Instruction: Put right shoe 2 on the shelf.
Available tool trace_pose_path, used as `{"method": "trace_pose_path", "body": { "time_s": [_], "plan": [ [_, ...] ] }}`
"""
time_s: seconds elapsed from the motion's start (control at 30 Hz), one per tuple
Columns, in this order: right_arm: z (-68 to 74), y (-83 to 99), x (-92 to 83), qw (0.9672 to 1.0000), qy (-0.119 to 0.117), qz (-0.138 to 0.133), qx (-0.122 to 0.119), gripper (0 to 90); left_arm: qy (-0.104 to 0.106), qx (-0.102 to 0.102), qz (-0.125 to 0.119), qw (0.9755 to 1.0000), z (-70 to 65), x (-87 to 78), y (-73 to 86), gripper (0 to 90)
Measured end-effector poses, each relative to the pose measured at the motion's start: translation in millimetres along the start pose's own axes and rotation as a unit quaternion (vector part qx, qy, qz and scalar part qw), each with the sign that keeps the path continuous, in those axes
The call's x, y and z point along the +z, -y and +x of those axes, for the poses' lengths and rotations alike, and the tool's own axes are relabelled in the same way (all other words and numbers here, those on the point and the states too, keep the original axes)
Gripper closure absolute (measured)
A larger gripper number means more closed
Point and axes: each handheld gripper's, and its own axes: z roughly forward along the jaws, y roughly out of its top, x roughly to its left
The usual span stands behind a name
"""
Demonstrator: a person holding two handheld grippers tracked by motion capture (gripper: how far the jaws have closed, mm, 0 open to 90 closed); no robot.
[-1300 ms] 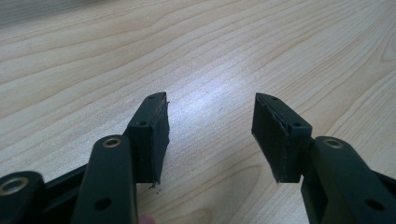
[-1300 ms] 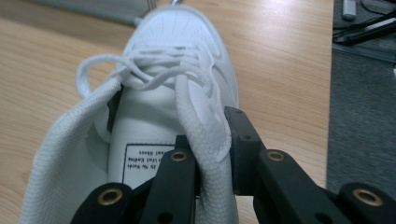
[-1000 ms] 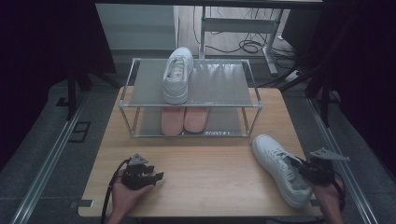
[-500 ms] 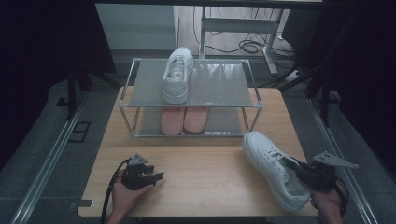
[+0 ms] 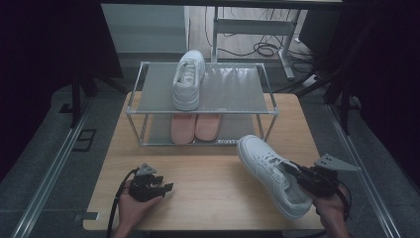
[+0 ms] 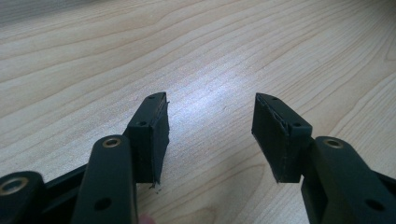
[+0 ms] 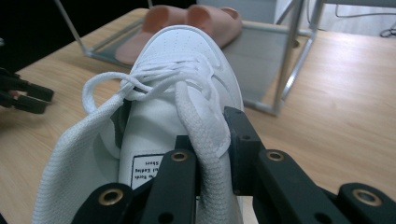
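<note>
A white shoe (image 5: 271, 174) was gripped by the right claw (image 5: 308, 180), which was clenched on the side wall of the shoe by its opening. In the right gripper view, one jaw was seen inside the shoe (image 7: 177, 116) and the other outside it, with the white wall and a lace pinched between them by this claw (image 7: 212, 154). The shoe was held in front of the shoe rack (image 5: 203, 111), near the rack's right front leg, with its toe pointed at the rack. It could not be told if the sole was touching the tabletop (image 5: 208, 173).

The left claw (image 5: 161, 187) was held low over the tabletop, well in front of the rack's left side and well apart from the gripped shoe. Its jaws were spread wide, and nothing was found between them in the left gripper view, where bare wood (image 6: 196, 60) was seen past the claw (image 6: 210, 128).

A second white shoe (image 5: 188, 79) was set on the top shelf of the rack, with its toe pointed away from the person. A pair of pink slippers (image 5: 195, 126) was laid side by side on the bottom shelf, right under that shoe.
</note>
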Motion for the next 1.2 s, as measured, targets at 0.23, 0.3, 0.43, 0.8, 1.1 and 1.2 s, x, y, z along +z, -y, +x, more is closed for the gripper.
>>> {"method": "trace_pose_path", "body": {
  "time_s": [0.23, 0.3, 0.43, 0.8, 1.1, 1.2],
  "plan": [
    [14.6, -15.6, 12.1, 0.9994, -0.028, -0.019, -0.005, 82.0, 0.000, -0.007, 0.000, 1.0000, 2.5, 1.0, -0.3, 46.6],
    [17.7, -20.1, 15.7, 0.9990, -0.037, -0.025, -0.003, 82.1, 0.003, -0.011, -0.002, 0.9999, 2.5, 2.2, -0.6, 46.7],
    [23.6, -31.4, 22.7, 0.9980, -0.051, -0.035, -0.007, 82.1, 0.001, -0.013, -0.002, 0.9999, 3.7, 2.1, -1.3, 46.7],
    [39.8, -52.4, 29.0, 0.9950, -0.077, -0.060, -0.020, 82.1, -0.001, -0.002, 0.001, 1.0000, -1.0, 2.7, -1.1, 46.7],
    [50.1, -65.6, 29.5, 0.9926, -0.088, -0.083, -0.011, 82.4, 0.003, 0.003, -0.003, 1.0000, -1.2, 0.4, -0.6, 46.7],
    [50.5, -72.2, 30.4, 0.9918, -0.090, -0.090, -0.008, 82.4, 0.003, 0.000, 0.000, 1.0000, -1.5, 1.4, -0.3, 46.5]
  ]
}}
